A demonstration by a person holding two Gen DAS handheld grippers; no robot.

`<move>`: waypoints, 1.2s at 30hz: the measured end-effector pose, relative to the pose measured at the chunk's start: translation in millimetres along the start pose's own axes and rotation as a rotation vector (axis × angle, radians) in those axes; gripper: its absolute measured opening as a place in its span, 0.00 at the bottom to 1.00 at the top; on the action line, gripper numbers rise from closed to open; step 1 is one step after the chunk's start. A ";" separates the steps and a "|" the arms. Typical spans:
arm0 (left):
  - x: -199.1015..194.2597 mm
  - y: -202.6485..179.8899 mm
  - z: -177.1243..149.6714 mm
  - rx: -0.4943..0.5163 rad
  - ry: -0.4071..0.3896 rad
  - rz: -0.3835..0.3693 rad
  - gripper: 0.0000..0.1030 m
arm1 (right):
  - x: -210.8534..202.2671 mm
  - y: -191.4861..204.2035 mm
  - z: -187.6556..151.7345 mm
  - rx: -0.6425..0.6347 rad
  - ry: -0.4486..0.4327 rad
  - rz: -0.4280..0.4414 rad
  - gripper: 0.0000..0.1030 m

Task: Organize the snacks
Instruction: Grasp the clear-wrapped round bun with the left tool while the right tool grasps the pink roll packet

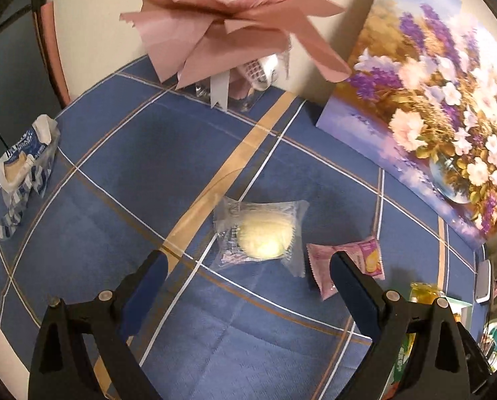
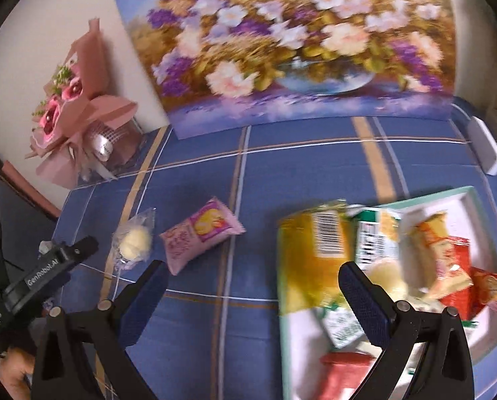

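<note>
Because the left gripper (image 1: 248, 260) is spread wide with nothing between its blue pads (image 1: 155, 266), the round cake in the clear wrapper (image 1: 263, 233) could be missed or pushed away. The cake lies flat on the blue checked cloth (image 1: 148, 153), just ahead of the open jaws. Its wrapper looks thin and slippery, so it may slide out if only the loose edge is caught. The soft cake could be squashed if it is squeezed too hard.

The pink snack pack (image 1: 348, 266) lies just beside the cake, partly hidden by the right-hand pad, and could be bumped or grabbed by mistake.

The right gripper (image 2: 251, 276) is also spread wide and empty. It is held over the near edge of the white tray (image 2: 475, 206), where many snacks are already piled. The yellow bag (image 2: 308, 256) sticks out over the tray's rim and could be knocked off onto the cloth.

A blue and white pack (image 1: 25, 166) is left far off near the cloth's edge and might be forgotten.
</note>
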State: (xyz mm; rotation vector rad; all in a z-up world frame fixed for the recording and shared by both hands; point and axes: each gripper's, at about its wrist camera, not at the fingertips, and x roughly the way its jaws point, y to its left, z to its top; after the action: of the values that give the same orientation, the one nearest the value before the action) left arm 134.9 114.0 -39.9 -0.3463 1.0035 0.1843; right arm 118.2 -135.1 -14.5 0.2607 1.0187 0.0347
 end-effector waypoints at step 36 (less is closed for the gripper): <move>103.0 -5.9 38.4 0.025 0.163 -0.098 0.80 | 150.1 53.9 27.7 0.093 0.211 -0.094 0.59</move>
State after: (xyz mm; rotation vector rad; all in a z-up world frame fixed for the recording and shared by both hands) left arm 221.5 121.9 -107.4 -0.3911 1.1455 0.0558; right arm 225.6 -66.0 -113.9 0.2976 1.2435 -0.0722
